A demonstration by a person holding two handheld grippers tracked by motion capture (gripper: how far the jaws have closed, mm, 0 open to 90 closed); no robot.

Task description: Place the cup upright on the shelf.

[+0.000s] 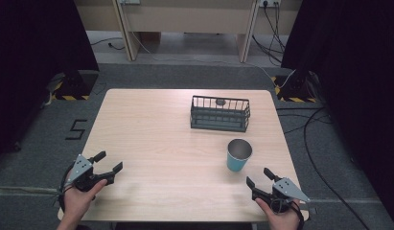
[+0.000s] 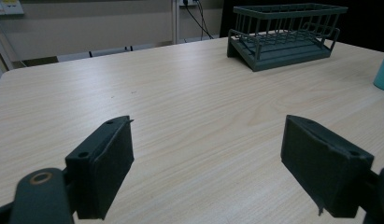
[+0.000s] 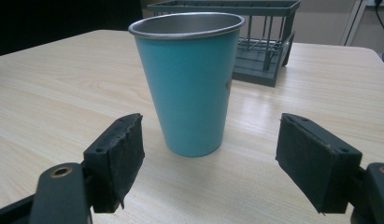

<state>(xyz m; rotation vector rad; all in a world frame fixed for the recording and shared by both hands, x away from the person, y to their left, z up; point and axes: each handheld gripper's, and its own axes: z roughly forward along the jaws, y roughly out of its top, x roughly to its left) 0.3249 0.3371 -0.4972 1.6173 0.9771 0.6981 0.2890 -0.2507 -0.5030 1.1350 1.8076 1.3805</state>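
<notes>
Standing upright just ahead of the right gripper (image 3: 208, 161), the tall blue metal cup (image 3: 192, 84) lines up between its wide-open, empty jaws

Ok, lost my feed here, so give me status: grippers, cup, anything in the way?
Left gripper open, holding nothing. Right gripper open, lined up on the blue cup, not touching. Cup upright, wire rack behind it. Path clear.

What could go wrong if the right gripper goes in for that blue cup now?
The cup is tall, narrow at its base and stands free, so one jaw of the open right gripper touching first could tip it. Pushed forward, it might slide toward the wire rack just behind it.
</notes>
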